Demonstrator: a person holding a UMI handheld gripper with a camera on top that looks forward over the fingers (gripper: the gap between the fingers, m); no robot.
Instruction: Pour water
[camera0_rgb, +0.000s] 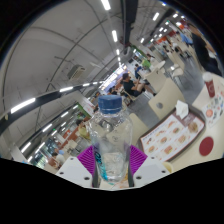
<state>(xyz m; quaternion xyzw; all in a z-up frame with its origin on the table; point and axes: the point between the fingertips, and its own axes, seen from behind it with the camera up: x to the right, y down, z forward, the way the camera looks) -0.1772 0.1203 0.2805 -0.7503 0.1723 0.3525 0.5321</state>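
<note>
Between hand-held gripper (111, 165) fingers: water bottle (110, 135), clamped, blue cap up.

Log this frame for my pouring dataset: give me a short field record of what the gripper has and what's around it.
held item: clear water bottle with blue cap, upright
gripper: fingers pressed on the bottle's two sides
pads: purple, one per side
tilt: whole view tilted
pouring: none visible
receiving cup: none visible
beyond: table with printed sheet
background: seated people, ceiling light strips

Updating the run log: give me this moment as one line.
tongs: shut on water bottle | bottle: blue cap on, upright, lifted | pour: not begun
</note>
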